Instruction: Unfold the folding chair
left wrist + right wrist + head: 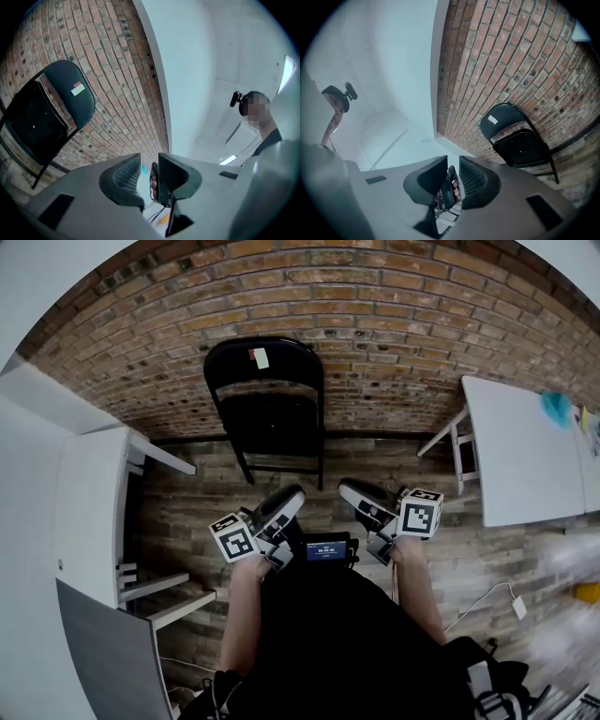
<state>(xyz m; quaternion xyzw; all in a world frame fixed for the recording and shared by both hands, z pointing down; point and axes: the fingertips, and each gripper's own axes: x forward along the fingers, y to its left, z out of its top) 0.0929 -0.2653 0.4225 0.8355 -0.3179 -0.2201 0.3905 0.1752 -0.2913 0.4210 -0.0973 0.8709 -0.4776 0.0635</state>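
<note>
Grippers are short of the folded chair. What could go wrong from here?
1. The folding chair stands against the brick wall on narrow legs, so a one-sided pull could probably slide or tip it.
2. The right gripper is shut and the left gripper is barely open. Neither could likely take the frame without opening first.

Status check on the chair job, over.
Left tongs slightly open, empty; right tongs shut, empty. Folding chair folded against brick wall, untouched. Nothing blocking the way.
</note>
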